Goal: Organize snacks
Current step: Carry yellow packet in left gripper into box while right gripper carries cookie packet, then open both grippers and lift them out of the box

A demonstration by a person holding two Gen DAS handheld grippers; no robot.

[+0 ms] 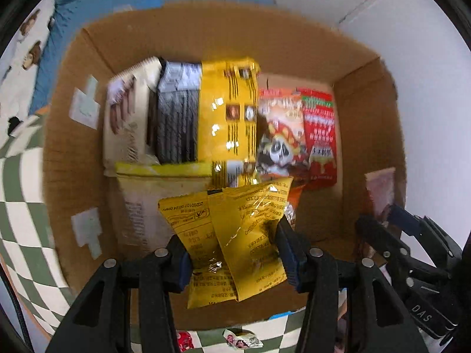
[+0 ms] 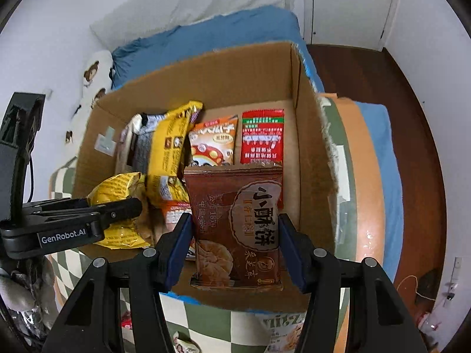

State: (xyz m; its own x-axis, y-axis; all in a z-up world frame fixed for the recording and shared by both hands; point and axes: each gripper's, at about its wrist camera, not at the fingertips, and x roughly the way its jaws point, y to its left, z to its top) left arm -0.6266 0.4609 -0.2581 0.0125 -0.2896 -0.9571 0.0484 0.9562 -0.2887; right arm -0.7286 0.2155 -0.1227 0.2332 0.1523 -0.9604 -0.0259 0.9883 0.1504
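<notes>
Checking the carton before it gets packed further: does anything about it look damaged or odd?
Yes. The cardboard box's right-hand wall has a ragged, torn top edge, with frayed cardboard showing. The snack packets inside look intact.

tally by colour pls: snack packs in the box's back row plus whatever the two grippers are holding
cream pack: 1
black-grey pack: 1
yellow: 3, the big yellow pack in the row and what look like two small yellow packs in the left gripper
orange pack: 1
red pack: 1
brown pack: 1, in the right gripper
total: 8
</notes>
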